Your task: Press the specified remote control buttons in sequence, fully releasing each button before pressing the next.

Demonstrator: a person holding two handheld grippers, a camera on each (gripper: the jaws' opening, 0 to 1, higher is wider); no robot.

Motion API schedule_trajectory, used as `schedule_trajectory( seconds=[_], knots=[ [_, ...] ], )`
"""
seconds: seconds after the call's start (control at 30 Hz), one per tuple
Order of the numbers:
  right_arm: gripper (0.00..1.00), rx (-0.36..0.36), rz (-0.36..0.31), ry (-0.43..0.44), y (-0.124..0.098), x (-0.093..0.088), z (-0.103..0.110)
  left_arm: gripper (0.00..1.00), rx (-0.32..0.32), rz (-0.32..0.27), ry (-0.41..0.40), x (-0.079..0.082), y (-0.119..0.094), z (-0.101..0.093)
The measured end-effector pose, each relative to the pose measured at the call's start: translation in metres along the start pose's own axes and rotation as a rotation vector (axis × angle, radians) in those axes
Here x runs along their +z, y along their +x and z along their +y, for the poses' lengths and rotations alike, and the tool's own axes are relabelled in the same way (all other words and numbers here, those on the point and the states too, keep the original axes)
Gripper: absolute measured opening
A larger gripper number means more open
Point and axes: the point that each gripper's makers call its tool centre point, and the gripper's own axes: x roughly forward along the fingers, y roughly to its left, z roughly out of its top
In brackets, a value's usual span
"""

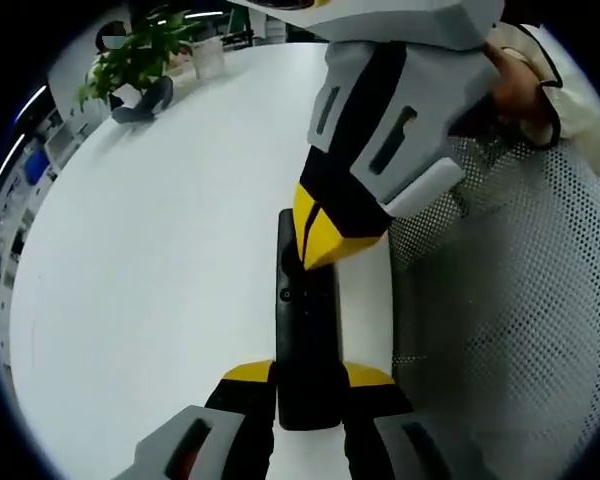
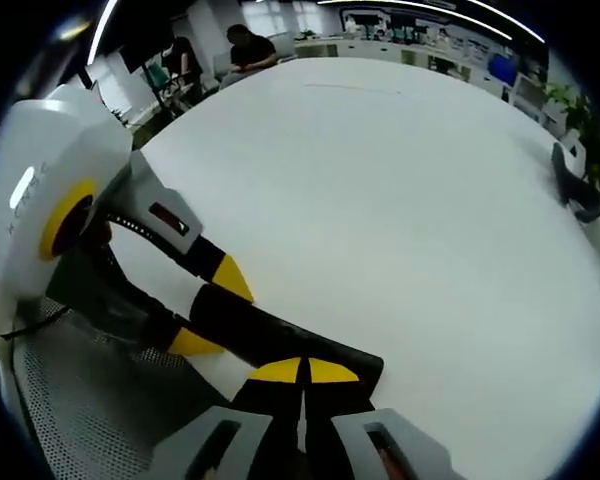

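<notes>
I have the remote control (image 1: 306,330), a slim black bar, lying lengthwise up the middle of the left gripper view, near the table (image 1: 160,260) edge that runs down the right of that frame. My left gripper (image 1: 308,375) holds its near end: the yellow-tipped jaws sit one on each side of the body, closed onto its flanks at the lower centre. The right gripper (image 1: 325,250) comes in from the upper right of that view with its jaws brought together into a single yellow point, holding nothing, the tip down on the remote's upper face; whether it is actually pressing a button I cannot tell.

In the right gripper view the same right gripper (image 2: 302,372) shows its jaws shut at the bottom centre, over the far end of the remote control (image 2: 270,340), with the left gripper (image 2: 205,305) clamping it from the left.

I judge the remote light, rigid and smooth-sided plastic, so it could skate or pivot under a push; gripping the long edges low down, clear of the buttons, seems right. The perforated chair back (image 1: 520,300) crowds the right of the left gripper view. Open white tabletop spreads to the left and upward, with a potted plant (image 1: 140,55) well apart at the upper left
</notes>
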Motion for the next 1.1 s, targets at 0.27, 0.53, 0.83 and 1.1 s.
schedule_trajectory(
  seconds=[0.27, 0.53, 0.83, 1.1],
  knots=[
    [0.00, 0.014, 0.004, 0.006, 0.0005, 0.0007, -0.0016, 0.23, -0.015, -0.026, -0.015, 0.0004, -0.0009, 0.0009],
    [0.00, 0.068, 0.069, 0.064, 0.0014, 0.0022, -0.0012, 0.23, -0.018, -0.038, -0.026, 0.0001, -0.0013, 0.0010],
    [0.00, 0.068, 0.088, 0.114, -0.0002, 0.0002, -0.0006, 0.22, -0.029, -0.058, -0.020, -0.0002, -0.0020, -0.0009],
    [0.00, 0.069, 0.135, 0.095, -0.0025, 0.0039, 0.0001, 0.22, -0.036, -0.080, 0.012, 0.0012, -0.0018, -0.0013]
  ],
)
